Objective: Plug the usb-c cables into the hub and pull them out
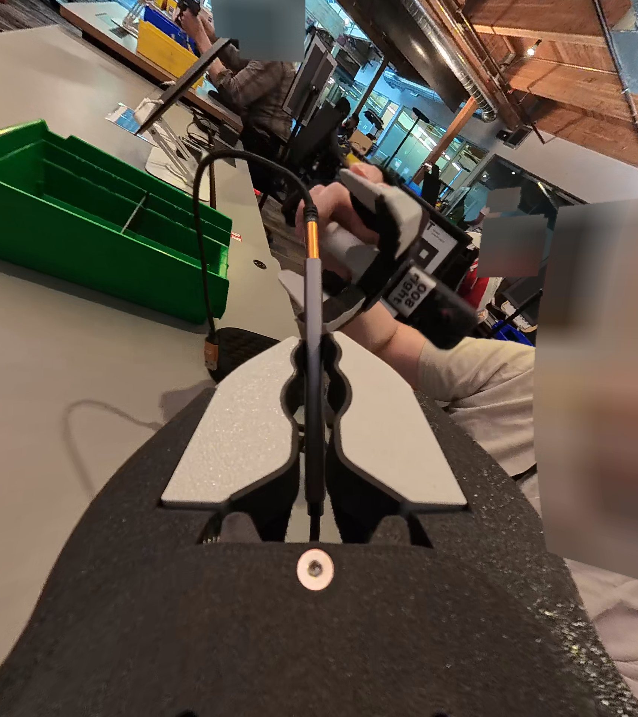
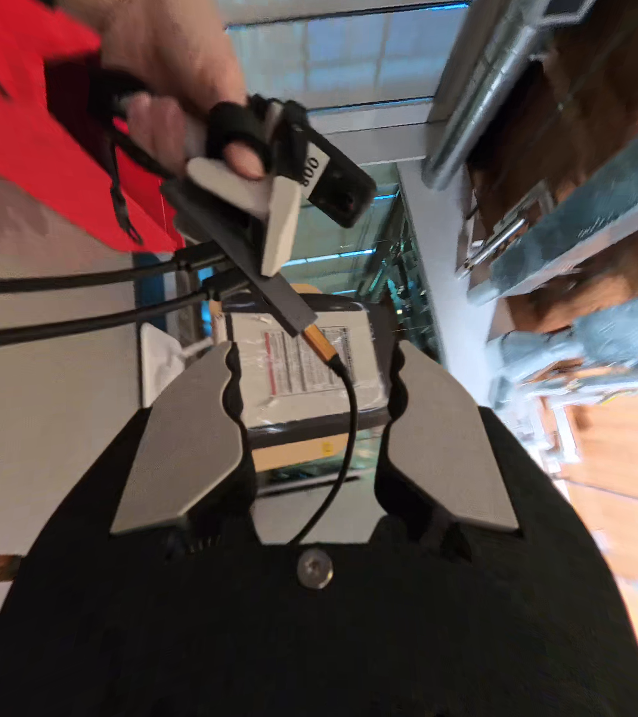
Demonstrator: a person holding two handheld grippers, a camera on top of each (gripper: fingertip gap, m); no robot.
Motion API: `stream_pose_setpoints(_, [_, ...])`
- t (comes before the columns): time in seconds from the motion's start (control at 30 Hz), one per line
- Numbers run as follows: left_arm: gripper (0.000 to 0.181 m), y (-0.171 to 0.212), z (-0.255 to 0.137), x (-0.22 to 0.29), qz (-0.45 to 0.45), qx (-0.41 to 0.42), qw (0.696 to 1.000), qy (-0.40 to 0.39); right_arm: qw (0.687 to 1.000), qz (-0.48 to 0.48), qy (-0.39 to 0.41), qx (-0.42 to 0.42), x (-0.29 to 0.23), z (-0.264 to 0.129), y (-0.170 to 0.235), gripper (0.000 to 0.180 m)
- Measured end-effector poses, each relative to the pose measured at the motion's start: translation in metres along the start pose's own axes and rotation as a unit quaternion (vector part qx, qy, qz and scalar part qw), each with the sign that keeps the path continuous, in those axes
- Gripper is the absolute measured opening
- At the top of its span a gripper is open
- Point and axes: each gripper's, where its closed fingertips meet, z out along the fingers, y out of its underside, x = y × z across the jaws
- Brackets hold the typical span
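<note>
In the left wrist view my left gripper (image 1: 313,341) is shut on the slim grey hub (image 1: 312,295), which stands edge-on between the fingers. An orange usb-c plug (image 1: 312,238) sits in the hub's far end. Its black cable (image 1: 201,232) loops left and down to an orange connector (image 1: 212,351) on the table. My right gripper (image 2: 311,361) is open, its fingers apart on either side of the orange plug (image 2: 319,341) and its cable. It holds nothing. Two more black cables (image 2: 77,277) are plugged into the hub's side (image 2: 271,287). The left gripper (image 2: 259,217) also shows there, clamping the hub.
A green divided bin (image 1: 96,232) stands on the grey table (image 1: 38,388) to the left. A stand with a dark panel (image 1: 177,89) is behind it. A round black pad (image 1: 240,349) lies under the orange connector. People sit at desks beyond.
</note>
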Motion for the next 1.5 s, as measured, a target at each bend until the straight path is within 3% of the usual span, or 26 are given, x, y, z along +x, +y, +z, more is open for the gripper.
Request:
stream_pose_setpoints(0.2, [0.008, 0.005, 0.013, 0.001, -0.015, -0.013, 1.0, 0.013, 0.981, -0.188, -0.03, -0.025, -0.025, 0.018, -0.004, 0.052])
stream_pose_setpoints(0.3, [0.008, 0.003, 0.016, -0.001, -0.021, -0.005, 1.0, 0.017, 0.969, -0.245, 0.001, -0.023, -0.025, 0.019, -0.006, 0.018])
stream_pose_setpoints(0.33, [0.008, 0.001, 0.016, -0.001, -0.022, 0.002, 1.0, 0.02, 0.967, -0.253, 0.016, -0.028, -0.023, 0.02, -0.005, 0.017])
stream_pose_setpoints(0.43, [0.022, -0.013, 0.009, -0.003, -0.011, 0.039, 0.999, 0.015, 0.976, -0.209, 0.008, -0.053, -0.023, 0.023, 0.005, 0.016])
stream_pose_setpoints(0.53, [0.033, -0.04, -0.019, 0.009, 0.028, 0.128, 0.991, 0.008, 0.981, -0.172, -0.017, -0.089, -0.021, 0.025, 0.026, 0.014])
stream_pose_setpoints(0.7, [0.04, -0.064, -0.08, 0.02, 0.108, 0.212, 0.964, -0.12, 0.978, -0.075, -0.067, -0.185, 0.013, 0.025, 0.08, 0.012])
stream_pose_setpoints(0.83, [0.04, -0.067, -0.113, 0.04, 0.133, 0.244, 0.949, -0.146, 0.928, 0.086, -0.144, -0.333, 0.058, 0.01, 0.147, 0.013])
stream_pose_setpoints(0.9, [0.04, -0.067, -0.124, 0.045, 0.133, 0.255, 0.947, -0.146, 0.907, 0.117, -0.147, -0.376, 0.086, 0.0, 0.174, 0.012])
stream_pose_setpoints(1.07, [0.037, -0.07, -0.14, 0.05, 0.117, 0.29, 0.941, -0.128, 0.808, 0.22, -0.216, -0.502, 0.098, -0.041, 0.246, 0.012])
stream_pose_setpoints(1.2, [0.035, -0.069, -0.141, 0.05, 0.116, 0.289, 0.942, -0.122, 0.753, 0.231, -0.254, -0.562, 0.089, -0.077, 0.296, 0.012])
stream_pose_setpoints(1.4, [0.035, -0.068, -0.133, 0.047, 0.12, 0.274, 0.945, -0.131, 0.728, 0.15, -0.34, -0.576, 0.07, -0.117, 0.346, 0.012])
stream_pose_setpoints(1.5, [0.034, -0.067, -0.128, 0.042, 0.118, 0.264, 0.947, -0.141, 0.692, 0.162, -0.399, -0.58, 0.055, -0.134, 0.353, 0.012])
